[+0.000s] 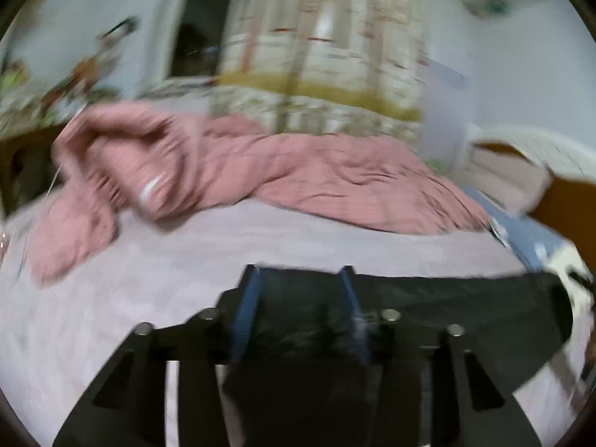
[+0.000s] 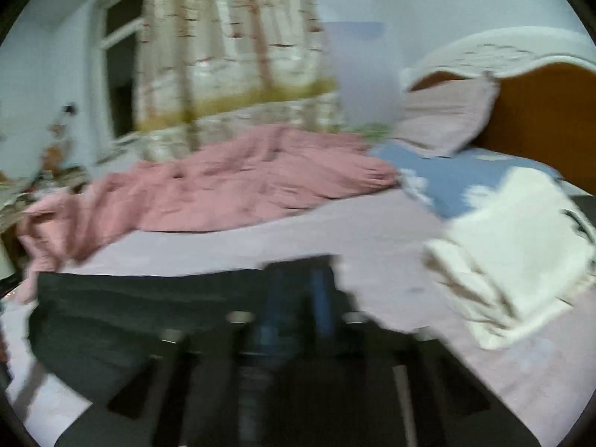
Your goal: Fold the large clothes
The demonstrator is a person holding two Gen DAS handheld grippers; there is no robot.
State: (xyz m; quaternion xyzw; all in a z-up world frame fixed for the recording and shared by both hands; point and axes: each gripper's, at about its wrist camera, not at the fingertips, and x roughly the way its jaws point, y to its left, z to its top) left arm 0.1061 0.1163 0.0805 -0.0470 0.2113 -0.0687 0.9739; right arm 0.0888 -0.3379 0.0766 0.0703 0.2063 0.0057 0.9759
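A large dark garment lies on the pale pink bed sheet, its far edge pulled into a taut line. In the left wrist view, my left gripper has its blue fingers on either side of a bunched end of this garment and is shut on it. In the right wrist view the same dark garment stretches left from my right gripper. Its blue fingers are close together, shut on the other end of the edge. Both views are blurred.
A crumpled pink blanket lies across the far side of the bed. A folded white cloth sits on the right, near a blue patterned cloth, a pillow and an orange headboard. A curtain hangs behind.
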